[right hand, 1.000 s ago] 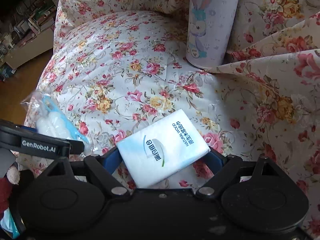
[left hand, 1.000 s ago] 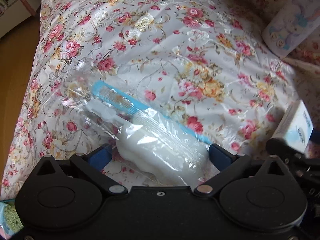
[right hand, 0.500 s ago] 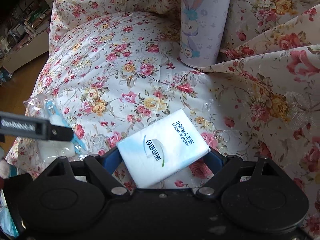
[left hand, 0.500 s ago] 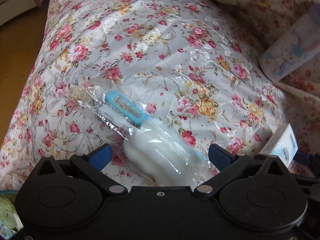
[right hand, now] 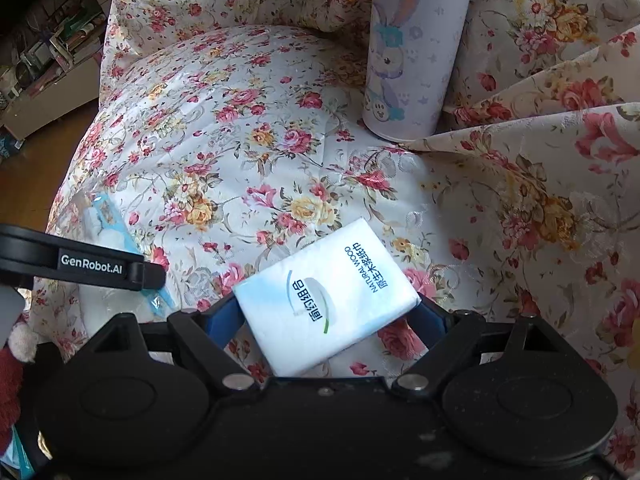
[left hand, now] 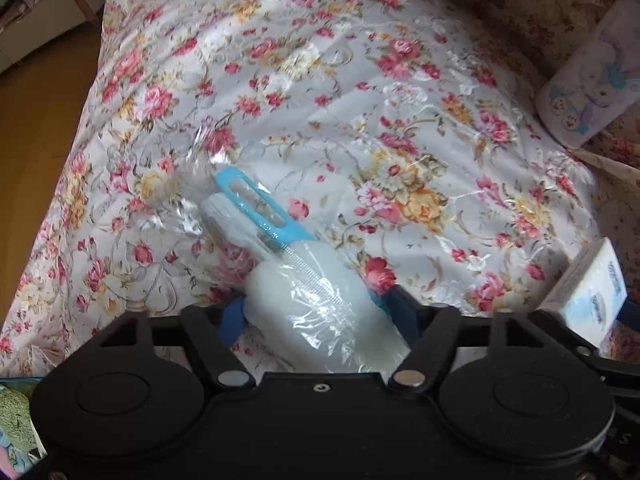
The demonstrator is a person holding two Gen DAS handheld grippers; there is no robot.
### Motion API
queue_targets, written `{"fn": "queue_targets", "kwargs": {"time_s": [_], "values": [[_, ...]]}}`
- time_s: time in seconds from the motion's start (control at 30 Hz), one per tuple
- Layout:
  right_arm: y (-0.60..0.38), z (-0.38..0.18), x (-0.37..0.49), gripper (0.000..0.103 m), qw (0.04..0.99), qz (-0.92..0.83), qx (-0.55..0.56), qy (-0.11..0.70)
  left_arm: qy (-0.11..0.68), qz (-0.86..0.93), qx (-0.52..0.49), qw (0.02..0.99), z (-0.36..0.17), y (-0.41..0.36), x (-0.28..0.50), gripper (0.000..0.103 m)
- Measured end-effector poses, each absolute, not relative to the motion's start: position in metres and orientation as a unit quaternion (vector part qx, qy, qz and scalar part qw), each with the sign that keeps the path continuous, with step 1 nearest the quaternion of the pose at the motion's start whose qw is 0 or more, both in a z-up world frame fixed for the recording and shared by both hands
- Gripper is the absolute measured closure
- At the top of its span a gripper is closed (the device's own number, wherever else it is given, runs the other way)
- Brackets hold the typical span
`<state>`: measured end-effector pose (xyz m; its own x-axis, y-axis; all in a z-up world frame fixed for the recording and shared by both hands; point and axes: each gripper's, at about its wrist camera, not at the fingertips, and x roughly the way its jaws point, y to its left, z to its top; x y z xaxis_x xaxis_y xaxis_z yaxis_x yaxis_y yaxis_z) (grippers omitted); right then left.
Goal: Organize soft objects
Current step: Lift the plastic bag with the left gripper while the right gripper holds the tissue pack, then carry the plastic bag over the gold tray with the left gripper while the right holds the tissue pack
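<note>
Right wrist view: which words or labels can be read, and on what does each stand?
"GenRobot.AI": on the black side of the left tool.
"NATURAL WOOD": on the tissue pack held in the right tool.
Chinese characters on the tissue pack: visible, not transcribed here.
Bunny bottle: picture only, no readable words.

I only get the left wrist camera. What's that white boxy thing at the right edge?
Observer: A tissue pack, printed "NATURAL WOOD", lying flat in the right claw.
Operator: Is the claw squeezing it?
Observer: Its blue fingers press both sides of the pack.
Operator: And the purple thing in the corner?
Observer: A bottle with a bunny picture, standing upright on the flowery cushion.
</note>
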<state>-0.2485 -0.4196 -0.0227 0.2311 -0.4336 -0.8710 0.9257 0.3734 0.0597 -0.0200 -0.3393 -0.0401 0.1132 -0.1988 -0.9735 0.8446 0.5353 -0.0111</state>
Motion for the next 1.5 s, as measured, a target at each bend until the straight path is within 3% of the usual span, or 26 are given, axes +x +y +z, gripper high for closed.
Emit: {"fn": "queue_targets", "kwargs": {"time_s": [0.3,0.63,0.97,1.5], "values": [[-0.416,-0.011,-0.259,0.016,0.734,-0.483,0.296,0.375,0.53,-0.406,0.26,0.697,0.01,-0.312,-0.031,0.044],[-0.393,0.003,-0.272,0.016,0.744,-0.509,0.273,0.337,0.484,-0.42,0.298,0.708,0.053,-0.243,-0.067,0.044],[-0.356,0.028,-0.297,0.016,0.738,-0.555,0.255,0.288,0.474,-0.441,0.302,0.7,0.061,-0.179,-0.091,0.044],[-0.277,0.036,-0.333,0.016,0.729,-0.567,0.26,0.281,0.496,-0.439,0.25,0.707,0.052,-0.11,-0.089,0.044]]}}
